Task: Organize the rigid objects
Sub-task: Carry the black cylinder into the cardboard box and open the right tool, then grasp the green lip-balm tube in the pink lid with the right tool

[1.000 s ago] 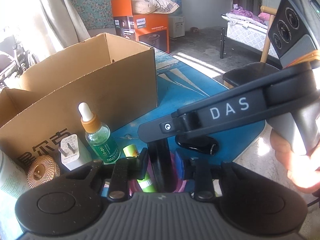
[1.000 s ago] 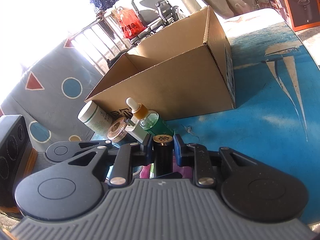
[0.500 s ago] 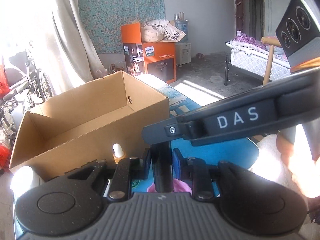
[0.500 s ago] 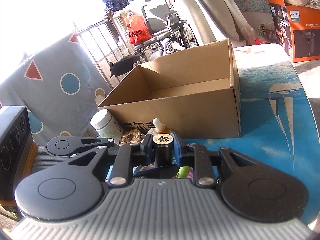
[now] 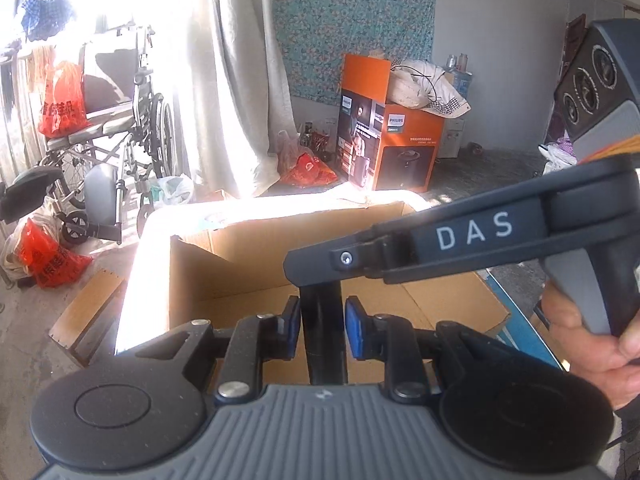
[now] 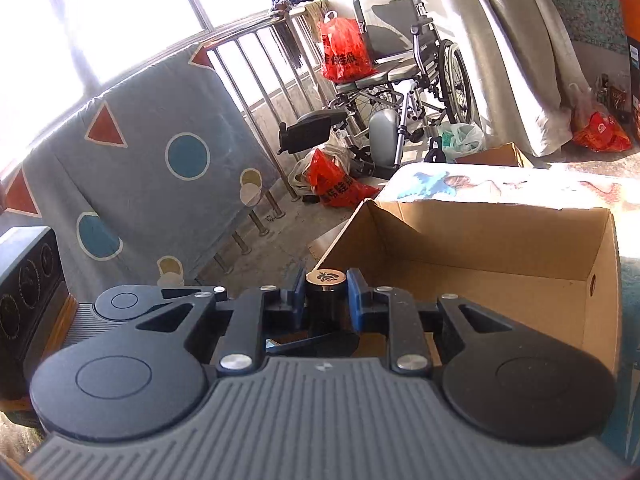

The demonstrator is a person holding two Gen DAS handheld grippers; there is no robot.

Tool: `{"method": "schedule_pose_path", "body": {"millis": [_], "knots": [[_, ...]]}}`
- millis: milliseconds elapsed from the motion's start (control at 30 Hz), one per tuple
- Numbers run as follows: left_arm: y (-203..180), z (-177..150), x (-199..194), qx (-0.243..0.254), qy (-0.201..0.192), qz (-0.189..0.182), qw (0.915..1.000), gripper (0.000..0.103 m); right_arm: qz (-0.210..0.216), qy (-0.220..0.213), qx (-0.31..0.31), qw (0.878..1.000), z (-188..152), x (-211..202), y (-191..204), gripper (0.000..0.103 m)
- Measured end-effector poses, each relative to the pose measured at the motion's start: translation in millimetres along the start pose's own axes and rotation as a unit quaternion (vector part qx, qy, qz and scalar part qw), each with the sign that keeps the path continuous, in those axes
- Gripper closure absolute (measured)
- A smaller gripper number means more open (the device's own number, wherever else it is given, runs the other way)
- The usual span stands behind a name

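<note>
1. Both grippers have risen since a second ago, carrying the black tube (image 5: 323, 332) from among the small items by the carton's outer wall to above the open cardboard box (image 5: 240, 276), whose floor now fills both views.
2. Left gripper (image 5: 320, 330) clamps the tube's lower shaft between blue pads; right gripper (image 6: 326, 304) clamps its upper end, just under the gold embossed cap (image 6: 326, 277).
3. Step in hand, I judge: transport to the box (placing not yet done). Next comes lowering inside the walls, then releasing both grips together.
4. Tube: glossy, rigid, cylindrical. Box: matte corrugated card, bare inside as far as visible.
</note>
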State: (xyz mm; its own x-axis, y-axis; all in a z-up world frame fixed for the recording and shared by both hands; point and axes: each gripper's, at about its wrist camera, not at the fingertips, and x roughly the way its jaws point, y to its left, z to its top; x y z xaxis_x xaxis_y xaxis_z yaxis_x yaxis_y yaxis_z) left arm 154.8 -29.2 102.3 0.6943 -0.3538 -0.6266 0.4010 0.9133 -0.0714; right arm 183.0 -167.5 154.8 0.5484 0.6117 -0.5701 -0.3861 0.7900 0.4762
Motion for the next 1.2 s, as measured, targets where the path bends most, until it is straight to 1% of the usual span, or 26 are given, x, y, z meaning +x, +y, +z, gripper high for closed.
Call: {"method": "schedule_pose_path", "body": {"millis": [33, 100, 133, 200, 267, 367, 400, 533, 700, 833, 933, 1000, 1067, 1133, 1200], "knots": [[8, -1, 7, -0.002, 0.007, 0.0, 1.0, 0.074, 0.002, 0.017, 0.009, 1.0, 8, 16, -5, 0.082], [23, -5, 19, -0.009, 0.02, 0.009, 0.9997, 0.072, -0.001, 0.045, 0.017, 0.999, 17, 38, -11, 0.082], [28, -7, 26, -0.012, 0.028, 0.012, 0.9995, 0.068, -0.003, 0.061, 0.021, 0.998, 19, 53, -15, 0.082], [37, -11, 32, -0.019, 0.035, 0.017, 0.9991, 0.062, -0.006, 0.088, 0.03, 0.996, 20, 74, -23, 0.082], [44, -15, 35, -0.027, 0.038, 0.019, 0.9987, 0.06, -0.009, 0.115, 0.038, 0.993, 19, 96, -29, 0.082], [56, -20, 32, -0.039, 0.033, 0.02, 0.9985, 0.055, -0.017, 0.151, 0.049, 0.987, 14, 130, -40, 0.082], [60, -20, 30, -0.04, 0.03, 0.027, 0.9984, 0.054, -0.02, 0.162, 0.052, 0.985, 14, 141, -43, 0.082], [70, -21, 20, -0.046, 0.018, 0.037, 0.9981, 0.053, -0.035, 0.201, 0.058, 0.977, 18, 188, -53, 0.082], [76, -23, 5, -0.052, -0.006, 0.038, 0.9979, 0.053, -0.043, 0.204, 0.061, 0.976, 36, 222, -62, 0.082], [74, -26, -5, -0.054, -0.018, 0.031, 0.9979, 0.053, -0.055, 0.216, 0.086, 0.971, 42, 258, -76, 0.082], [70, -28, -9, -0.047, -0.025, 0.034, 0.998, 0.053, -0.059, 0.217, 0.112, 0.968, 41, 270, -86, 0.08], [64, -32, -13, -0.041, -0.027, 0.034, 0.9982, 0.053, -0.063, 0.214, 0.127, 0.966, 42, 273, -90, 0.072], [62, -34, -17, -0.039, -0.028, 0.031, 0.9984, 0.053, -0.066, 0.21, 0.129, 0.967, 44, 268, -88, 0.068], [56, -38, -21, -0.037, -0.029, 0.024, 0.9986, 0.053, -0.065, 0.2, 0.123, 0.97, 46, 253, -80, 0.064], [51, -42, -28, -0.032, -0.035, 0.017, 0.9987, 0.052, -0.058, 0.184, 0.12, 0.974, 49, 225, -73, 0.063]]}}
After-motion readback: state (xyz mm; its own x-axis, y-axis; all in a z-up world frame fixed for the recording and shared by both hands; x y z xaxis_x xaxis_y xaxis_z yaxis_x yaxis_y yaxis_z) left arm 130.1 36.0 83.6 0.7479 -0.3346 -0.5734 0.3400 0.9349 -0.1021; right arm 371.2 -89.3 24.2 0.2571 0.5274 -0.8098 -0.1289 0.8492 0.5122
